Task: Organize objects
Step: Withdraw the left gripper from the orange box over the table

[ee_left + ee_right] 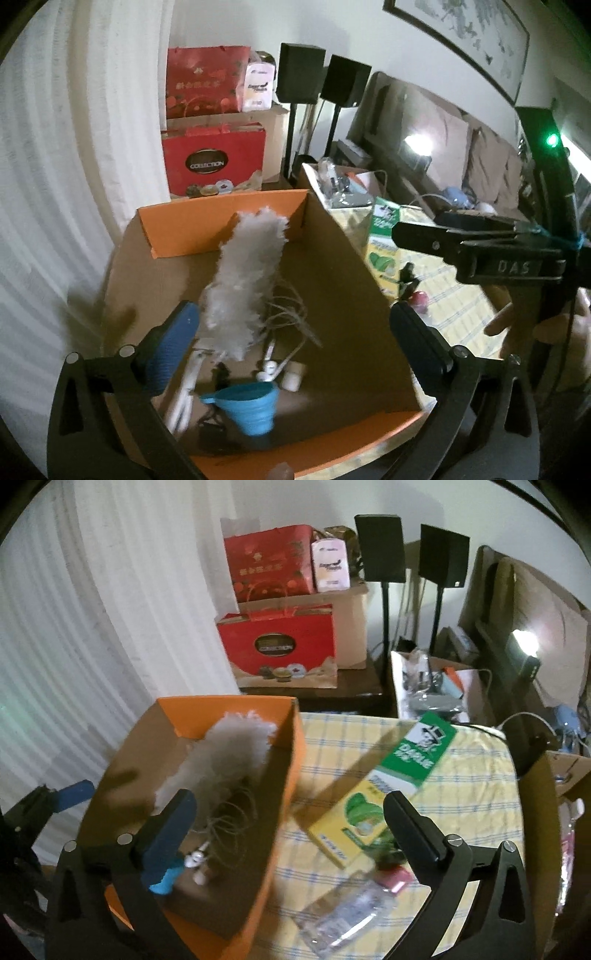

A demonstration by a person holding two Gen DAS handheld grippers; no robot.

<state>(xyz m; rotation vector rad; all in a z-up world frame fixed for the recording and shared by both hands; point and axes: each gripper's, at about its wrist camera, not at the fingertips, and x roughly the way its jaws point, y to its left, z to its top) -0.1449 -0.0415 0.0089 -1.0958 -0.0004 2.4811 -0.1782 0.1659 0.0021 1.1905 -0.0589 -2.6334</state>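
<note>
An open orange cardboard box [221,221] [291,775] stands on the checkered table. Inside lie a grey fluffy duster [247,280] [221,757], a blue collapsible funnel [255,406], white earbuds [271,369] [195,856] and a coiled cable [288,314]. My left gripper [291,347] is open and empty above the box. My right gripper [288,830] is open and empty over the box's right wall; it also shows in the left wrist view [480,254]. A green and yellow carton [388,790] [384,243] and a clear plastic bottle [347,912] lie on the table.
The yellow checkered tablecloth [461,794] covers the table right of the box. Red gift bags [277,650] and black speakers [380,546] stand behind. A cluttered box [436,686] sits at the table's far edge. A white curtain [74,627] hangs on the left.
</note>
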